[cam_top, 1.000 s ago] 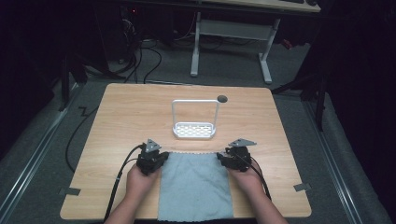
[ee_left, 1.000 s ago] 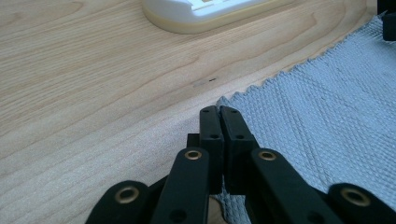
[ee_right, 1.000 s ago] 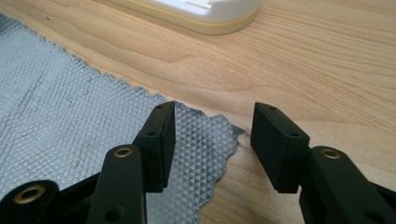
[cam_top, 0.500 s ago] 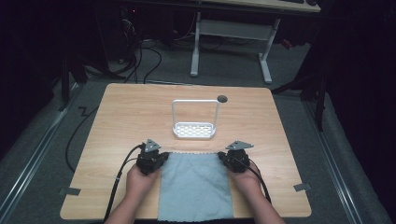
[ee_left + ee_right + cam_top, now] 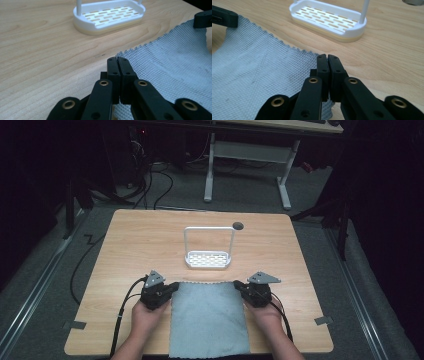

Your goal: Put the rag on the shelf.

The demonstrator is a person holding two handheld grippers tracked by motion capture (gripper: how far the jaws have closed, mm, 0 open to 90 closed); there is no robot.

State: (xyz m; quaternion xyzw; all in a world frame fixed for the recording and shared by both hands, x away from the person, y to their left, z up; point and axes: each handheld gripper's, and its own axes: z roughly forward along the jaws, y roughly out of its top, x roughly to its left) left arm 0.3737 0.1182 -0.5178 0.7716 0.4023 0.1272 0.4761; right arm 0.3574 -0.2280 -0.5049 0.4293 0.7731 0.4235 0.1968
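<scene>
I have a grey woven cloth (image 5: 209, 317) lying flat on the wooden bench (image 5: 130, 240), its near edge at my side of the bench and its far, zigzag-cut edge toward the white rack (image 5: 208, 250). My left claw (image 5: 173, 287) sits at the cloth's far left corner and my right claw (image 5: 237, 286) at the far right corner, one at each end of that edge so the fabric would stay spread and square rather than bunch toward the middle when it comes up. In the left gripper view my left claw (image 5: 117, 59) has its jaws pressed together, with the cloth (image 5: 172, 65) running under and beside them; it looks pinched on the corner, since weave shows right at the jaw roots. The right gripper view shows the same for my right claw (image 5: 327, 56): jaws together over the corner of the cloth (image 5: 259, 75). Both claws lie low, nearly along the bench, which I judge is what lets the jaws catch such a thin layer. The white slotted rack (image 5: 328, 21) with its tall hoop handle stands just beyond the cloth, apart from it, likely where the cloth is meant to be hung or draped.
</scene>
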